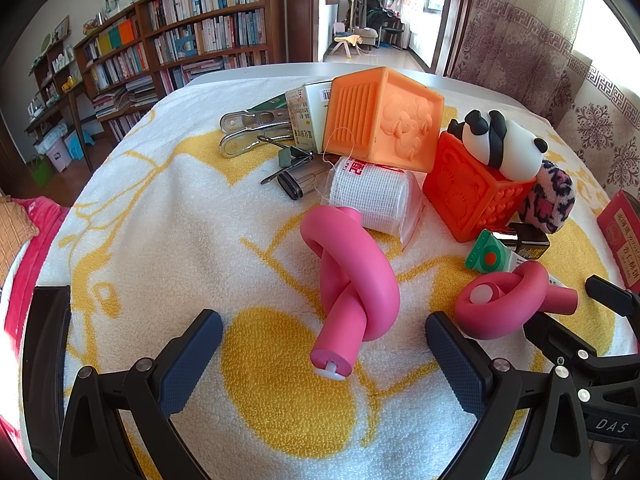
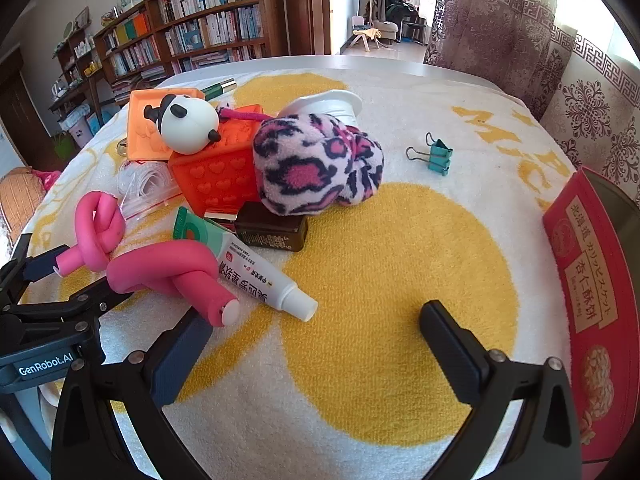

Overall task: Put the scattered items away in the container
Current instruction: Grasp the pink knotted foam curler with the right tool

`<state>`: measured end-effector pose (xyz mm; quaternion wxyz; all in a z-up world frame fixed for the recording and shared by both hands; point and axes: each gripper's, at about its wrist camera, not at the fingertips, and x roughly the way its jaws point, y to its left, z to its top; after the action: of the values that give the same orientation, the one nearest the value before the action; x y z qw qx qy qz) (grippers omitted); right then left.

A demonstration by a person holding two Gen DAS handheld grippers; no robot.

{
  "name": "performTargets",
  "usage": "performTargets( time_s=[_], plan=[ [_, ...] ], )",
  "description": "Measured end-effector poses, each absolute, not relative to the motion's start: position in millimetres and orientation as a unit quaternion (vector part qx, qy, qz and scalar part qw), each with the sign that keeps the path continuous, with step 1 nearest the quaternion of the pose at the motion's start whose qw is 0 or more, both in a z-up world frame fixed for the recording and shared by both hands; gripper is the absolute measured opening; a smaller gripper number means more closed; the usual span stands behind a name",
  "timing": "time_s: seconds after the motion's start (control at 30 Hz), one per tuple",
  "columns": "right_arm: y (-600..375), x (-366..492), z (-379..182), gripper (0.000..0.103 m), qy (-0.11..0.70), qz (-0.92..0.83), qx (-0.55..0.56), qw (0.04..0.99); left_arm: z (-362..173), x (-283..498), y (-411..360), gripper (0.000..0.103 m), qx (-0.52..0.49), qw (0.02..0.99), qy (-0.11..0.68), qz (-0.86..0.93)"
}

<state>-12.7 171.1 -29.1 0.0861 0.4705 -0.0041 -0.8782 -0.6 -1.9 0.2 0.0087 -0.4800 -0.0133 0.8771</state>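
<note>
Toys and small items lie heaped on a yellow-and-white towel [image 1: 160, 240]. My left gripper [image 1: 324, 360] is open, and the near end of a pink knotted foam tube [image 1: 352, 276] lies between its fingers without touching them. A second pink knot [image 1: 500, 304] sits to its right, on a white ointment tube [image 2: 256, 276]. Behind are an orange cube [image 1: 384, 116], a red-orange cube [image 1: 468, 196] with a panda toy [image 1: 496, 144] on top, and a leopard-print pouch [image 2: 316, 164]. My right gripper [image 2: 316, 350] is open over bare towel. A red biscuit box [image 2: 588, 280] stands at the right edge.
Metal clips [image 1: 248, 132], a medicine box [image 1: 308, 116], a black binder clip [image 1: 292, 164] and a bagged gauze roll [image 1: 372, 196] lie at the back left. A brown tin [image 2: 272, 228], a white cup [image 2: 328, 106] and teal binder clips [image 2: 438, 156] are near the pouch. Bookshelves stand beyond the table.
</note>
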Motion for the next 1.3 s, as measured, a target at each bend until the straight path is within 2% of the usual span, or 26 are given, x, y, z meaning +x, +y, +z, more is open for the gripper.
performTargets(
  time_s=[0.17,0.37,0.5,0.77,0.9,1.13,1.3],
  plan=[
    [196,-9,-22,0.103,-0.091,-0.88,0.447,0.132,0,0,-1,0.103,-0.48,0.006,-0.011,0.877],
    [189,6,3,0.103,-0.097,-0.902,0.387,0.162,0,0,-1,0.103,-0.48,0.005,-0.011,0.877],
    [188,16,16,0.103,-0.091,-0.924,0.341,0.149,0,0,-1,0.103,-0.479,0.004,-0.012,0.877],
    [220,9,17,0.103,-0.16,-0.917,0.348,0.11,15,17,-26,0.102,-0.438,-0.034,-0.056,0.896],
    [223,16,24,0.103,-0.155,-0.928,0.327,0.09,29,25,-40,0.102,-0.405,-0.047,-0.064,0.911],
    [212,24,31,0.103,-0.105,-0.942,0.302,0.097,22,6,-20,0.102,-0.438,-0.007,-0.04,0.898],
    [218,15,20,0.103,-0.145,-0.922,0.336,0.124,10,-9,-6,0.102,-0.464,-0.022,-0.026,0.885]
  ],
)
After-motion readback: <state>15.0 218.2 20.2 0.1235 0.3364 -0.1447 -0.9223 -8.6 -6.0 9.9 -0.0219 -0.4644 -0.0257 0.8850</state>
